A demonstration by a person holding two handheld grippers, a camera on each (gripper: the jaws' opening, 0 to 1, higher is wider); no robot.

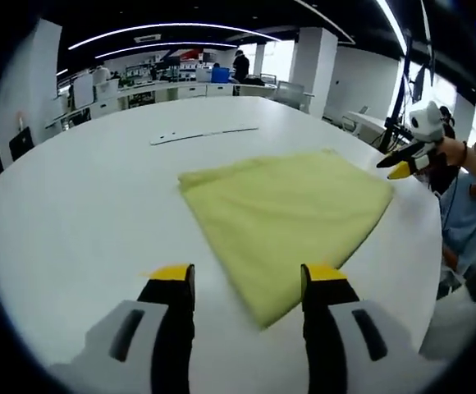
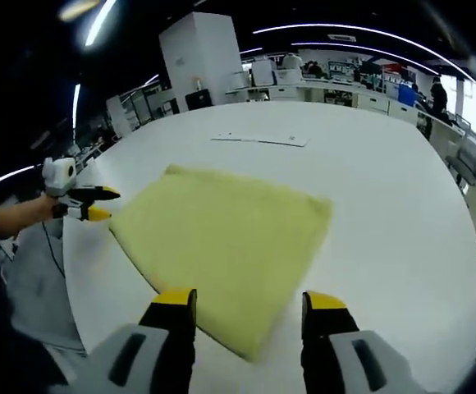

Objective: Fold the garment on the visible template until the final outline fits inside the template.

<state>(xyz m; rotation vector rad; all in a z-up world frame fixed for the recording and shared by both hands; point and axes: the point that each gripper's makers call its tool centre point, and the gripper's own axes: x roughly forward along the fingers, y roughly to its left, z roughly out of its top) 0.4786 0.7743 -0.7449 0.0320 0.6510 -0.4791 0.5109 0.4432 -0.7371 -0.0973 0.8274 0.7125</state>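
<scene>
One pale yellow folded cloth garment [image 1: 291,217] lies flat on the one large round white counter [image 1: 82,205], and two tools work around it. In the left gripper view the left tool [image 1: 248,279] rises from the bottom centre of the frame, its two yellow-tipped black jaws standing well apart with nothing between them; the garment's nearest corner reaches down between the jaw tips. At the right edge of that frame the right tool [image 1: 402,164] is held by a person's hand [image 1: 451,152] just beside the garment's far corner.

In the right gripper view the right tool [image 2: 250,302] stands at the bottom centre, jaws wide and empty, the garment [image 2: 221,242] just beyond and partly between them. The left tool [image 2: 98,205] sits at middle left, touching or nearly touching the garment's edge (which cannot be told). One thin white strip [image 1: 201,134] lies on the counter beyond the garment.
</scene>
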